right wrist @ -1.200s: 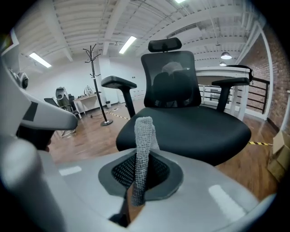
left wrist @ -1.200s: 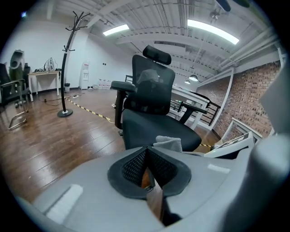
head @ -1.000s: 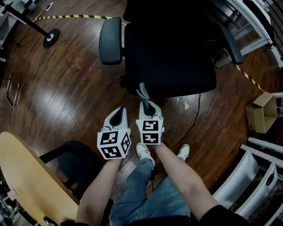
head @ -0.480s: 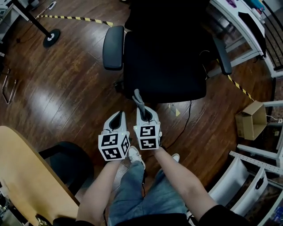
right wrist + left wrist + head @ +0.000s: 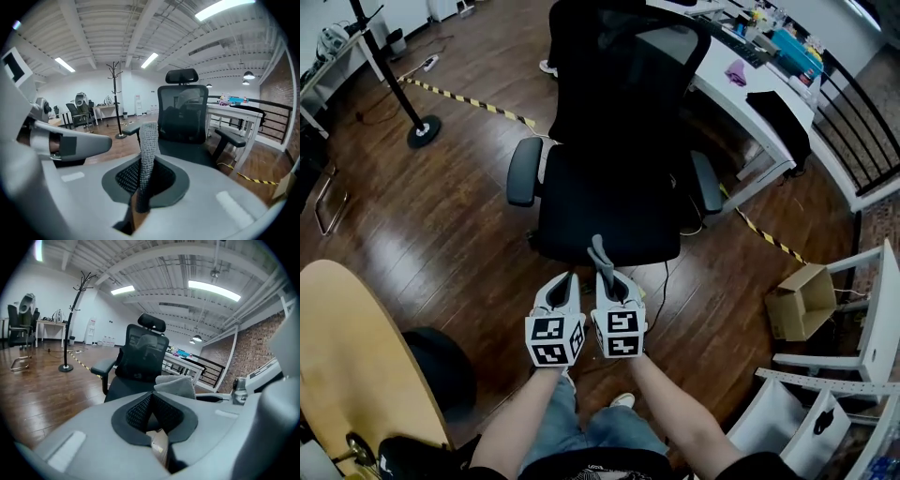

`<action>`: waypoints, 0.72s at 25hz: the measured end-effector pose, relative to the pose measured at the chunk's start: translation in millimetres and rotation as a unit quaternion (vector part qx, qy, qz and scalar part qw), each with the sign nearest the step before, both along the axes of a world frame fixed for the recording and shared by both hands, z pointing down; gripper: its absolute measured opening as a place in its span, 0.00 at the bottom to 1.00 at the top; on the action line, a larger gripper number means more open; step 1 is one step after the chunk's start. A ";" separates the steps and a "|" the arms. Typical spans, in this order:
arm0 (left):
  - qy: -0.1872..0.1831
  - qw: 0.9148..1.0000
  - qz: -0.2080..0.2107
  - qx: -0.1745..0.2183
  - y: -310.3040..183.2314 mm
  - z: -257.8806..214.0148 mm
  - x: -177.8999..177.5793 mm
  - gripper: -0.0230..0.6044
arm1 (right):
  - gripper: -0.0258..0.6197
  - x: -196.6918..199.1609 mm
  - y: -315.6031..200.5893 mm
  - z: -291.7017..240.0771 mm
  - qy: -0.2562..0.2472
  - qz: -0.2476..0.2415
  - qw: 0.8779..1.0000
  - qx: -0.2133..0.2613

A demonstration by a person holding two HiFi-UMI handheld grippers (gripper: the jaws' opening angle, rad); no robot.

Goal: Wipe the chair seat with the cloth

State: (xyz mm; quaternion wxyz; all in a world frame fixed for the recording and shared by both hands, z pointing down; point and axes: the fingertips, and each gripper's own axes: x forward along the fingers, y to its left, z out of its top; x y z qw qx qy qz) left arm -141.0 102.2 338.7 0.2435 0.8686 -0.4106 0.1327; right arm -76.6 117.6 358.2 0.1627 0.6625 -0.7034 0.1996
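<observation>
Grey cloth stands pinched upright in the right gripper fingers, while the left gripper fingers are pressed together on nothing. Both hang near the front edge of the black chair seat at twelve o'clock, so wiping seems not yet begun. Around them is dark wooden floor, with a white worktop at two o'clock and a cardboard box at three.

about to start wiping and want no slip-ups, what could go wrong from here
1. The cloth sticks up as a narrow strip from the shut right tongs; it may only wipe a thin line or slip out under pressure.
2. The chair seat stands over smooth wood floor; pushed, it may swivel or roll away, and the shut left tongs steady nothing.
</observation>
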 end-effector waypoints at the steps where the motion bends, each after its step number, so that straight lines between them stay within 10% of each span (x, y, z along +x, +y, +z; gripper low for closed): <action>1: 0.001 1.000 0.003 0.013 6.9 -13.7 7.2 0.04 | 0.05 6.0 8.2 -14.6 -0.004 -0.001 1.000 0.011; 18: -0.029 0.988 0.071 0.136 182.5 -143.5 70.0 0.04 | 0.05 67.3 192.3 -159.3 -0.030 -0.018 0.993 0.117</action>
